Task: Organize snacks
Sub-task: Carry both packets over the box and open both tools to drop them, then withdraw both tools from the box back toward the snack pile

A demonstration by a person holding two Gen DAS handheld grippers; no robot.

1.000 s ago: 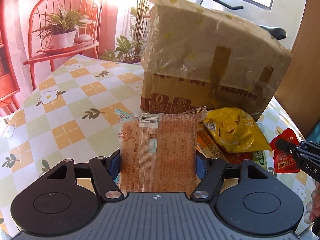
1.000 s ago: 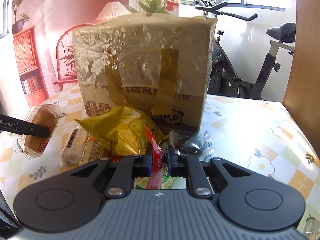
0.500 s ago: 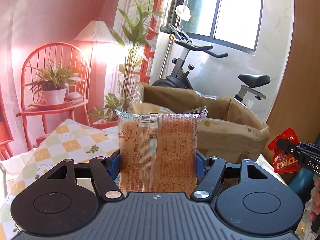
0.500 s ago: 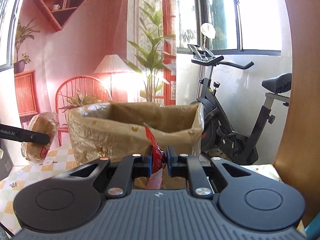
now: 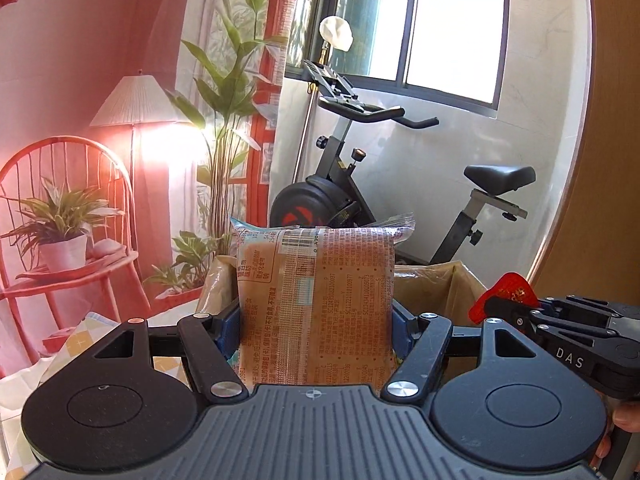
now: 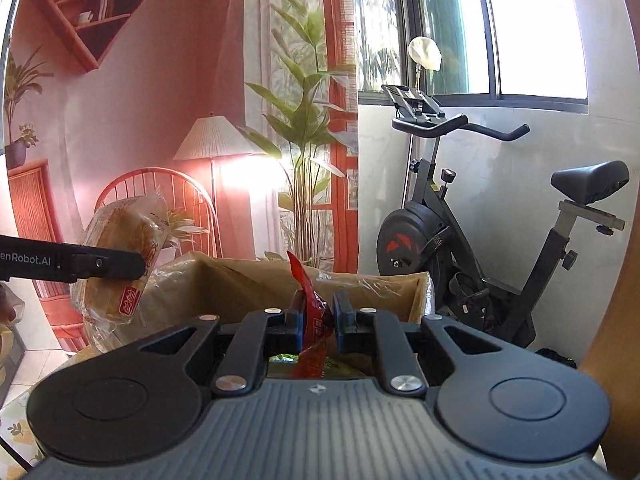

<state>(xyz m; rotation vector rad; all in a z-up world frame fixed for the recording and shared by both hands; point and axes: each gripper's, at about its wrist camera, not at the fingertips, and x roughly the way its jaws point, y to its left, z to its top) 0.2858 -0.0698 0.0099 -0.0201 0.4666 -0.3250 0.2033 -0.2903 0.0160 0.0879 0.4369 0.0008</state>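
My left gripper [image 5: 316, 320] is shut on a wrapped bread packet [image 5: 316, 300] and holds it upright above the near rim of the open cardboard box [image 5: 452, 288]. It shows in the right wrist view [image 6: 120, 264] too, at the left. My right gripper [image 6: 316, 320] is shut on a small red sachet [image 6: 314, 320] over the box [image 6: 240, 280]. In the left wrist view the right gripper [image 5: 496, 308] holds the red sachet [image 5: 508, 292] at the right, above the box's right side.
The flowered tablecloth [image 5: 80, 340] shows low at the left. Behind the box stand an exercise bike [image 6: 460, 240], a tall plant [image 6: 308, 152], a lit floor lamp [image 6: 212, 148] and a red chair [image 5: 60, 220]. A wooden panel [image 5: 612, 160] is at the right.
Both grippers have risen with their snacks from table level to above the box's open top. The snack pile on the table has dropped out of view.
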